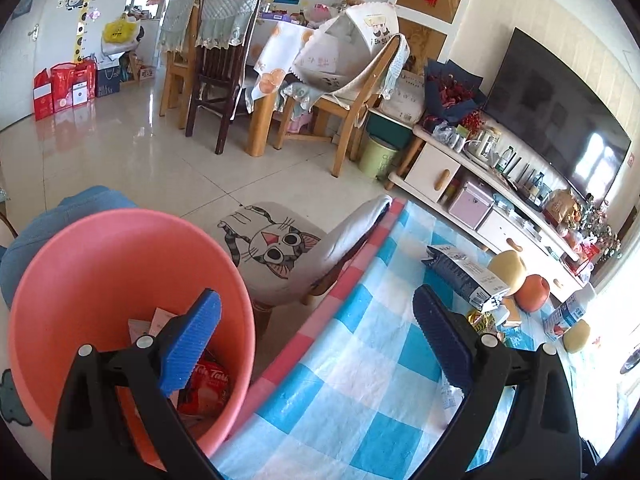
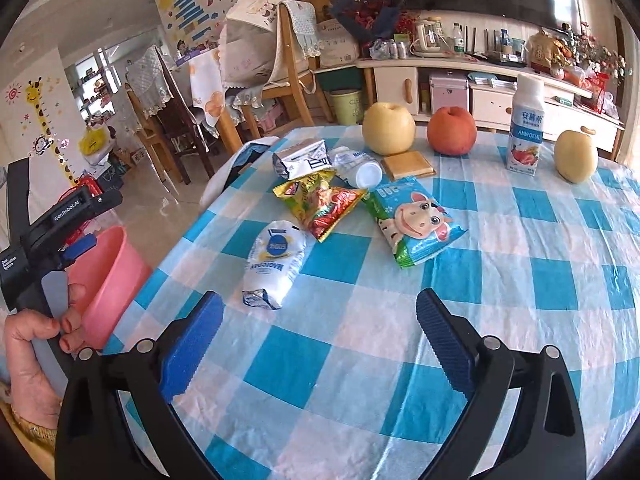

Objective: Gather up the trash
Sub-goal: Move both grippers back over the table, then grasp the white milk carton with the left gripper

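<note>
A: Wrappers first — the white packet [image 2: 274,264] lies nearest the right tool [image 2: 320,344], at about eleven o'clock from it, with the yellow wrapper [image 2: 320,204] and the cow packet [image 2: 416,224] beyond. Both tools gape, nothing between the pads.

B: And the pink bin [image 1: 120,304]?

A: Off the worktop [image 2: 400,320] edge at nine o'clock, under the left tool [image 1: 316,340], trash already in it.

B: Risks?

A: Thin foil could slip from the pads — or a careless reach toward twelve o'clock could knock the upright bottle [image 2: 526,128] or roll the apple [image 2: 452,130].
</note>
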A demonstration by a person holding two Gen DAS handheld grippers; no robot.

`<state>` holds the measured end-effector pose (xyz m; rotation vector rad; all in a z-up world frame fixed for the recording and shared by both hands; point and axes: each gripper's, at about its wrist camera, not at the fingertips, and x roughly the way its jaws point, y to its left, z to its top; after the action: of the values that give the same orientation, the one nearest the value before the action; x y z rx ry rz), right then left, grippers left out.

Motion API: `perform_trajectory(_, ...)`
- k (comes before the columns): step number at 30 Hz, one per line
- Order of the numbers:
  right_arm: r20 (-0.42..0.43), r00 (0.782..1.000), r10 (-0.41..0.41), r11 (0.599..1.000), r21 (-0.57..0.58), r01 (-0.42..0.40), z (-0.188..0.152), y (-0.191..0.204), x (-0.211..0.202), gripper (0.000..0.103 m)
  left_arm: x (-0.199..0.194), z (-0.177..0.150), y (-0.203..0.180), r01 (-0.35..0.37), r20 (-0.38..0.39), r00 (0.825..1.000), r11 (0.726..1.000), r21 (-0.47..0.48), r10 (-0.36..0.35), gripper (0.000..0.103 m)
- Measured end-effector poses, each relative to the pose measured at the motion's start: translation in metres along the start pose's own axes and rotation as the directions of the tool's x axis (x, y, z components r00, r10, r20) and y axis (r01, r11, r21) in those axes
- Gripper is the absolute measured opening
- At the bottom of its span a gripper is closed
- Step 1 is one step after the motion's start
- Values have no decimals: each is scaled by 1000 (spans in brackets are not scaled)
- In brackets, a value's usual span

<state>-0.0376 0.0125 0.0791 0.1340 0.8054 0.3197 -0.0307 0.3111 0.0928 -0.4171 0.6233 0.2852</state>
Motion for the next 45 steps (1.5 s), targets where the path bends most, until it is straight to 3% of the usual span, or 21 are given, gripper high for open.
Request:
perform_trajectory(9, 2, 999, -37, 999, 5, 37, 12, -36, 1, 96, 20, -18, -34, 71, -86, 994, 997, 1, -71, 97)
perform_trajectory(15, 5, 1000, -24, 998, 56, 24, 20, -63, -1, 96, 42, -21, -75, 126, -168, 977, 991, -45, -132, 97)
perform_trajectory(19, -11, 1000, 7, 994, 112, -6, 21, -80, 0, 96, 67, -12, -108, 126, -218, 966, 989, -77, -140, 97)
perform_trajectory(23, -13, 999, 38, 987, 155, -35, 21, -93, -2, 96, 105, 7, -153, 64, -282, 957, 998, -26, -69, 97)
perform_trajectory(27, 9, 998, 58, 983, 176, -59, 23, -101, -8, 96, 147, 19, -187, 17, -377, 926, 1000, 8, -13, 97)
perform_trajectory(31, 22, 996, 81, 977, 198, -84, 24, -107, -12, 96, 181, 25, -216, -44, -430, 898, 992, 116, 90, 97)
perform_trajectory(35, 22, 995, 92, 975, 199, -95, 24, -110, -14, 96, 202, 23, -225, -107, -458, 873, 982, 157, 168, 96)
perform_trajectory(36, 20, 995, 96, 975, 200, -98, 24, -111, -15, 96, 205, 22, -226, -102, -465, 868, 980, 170, 171, 93)
perform_trajectory(38, 24, 994, 106, 972, 210, -109, 24, -113, -17, 96, 207, 16, -228, -92, -480, 861, 979, 182, 170, 67)
perform_trajectory(45, 63, 992, 106, 959, 257, -119, 27, -129, -28, 96, 187, -5, -225, -1, -465, 881, 982, 190, 90, 65)
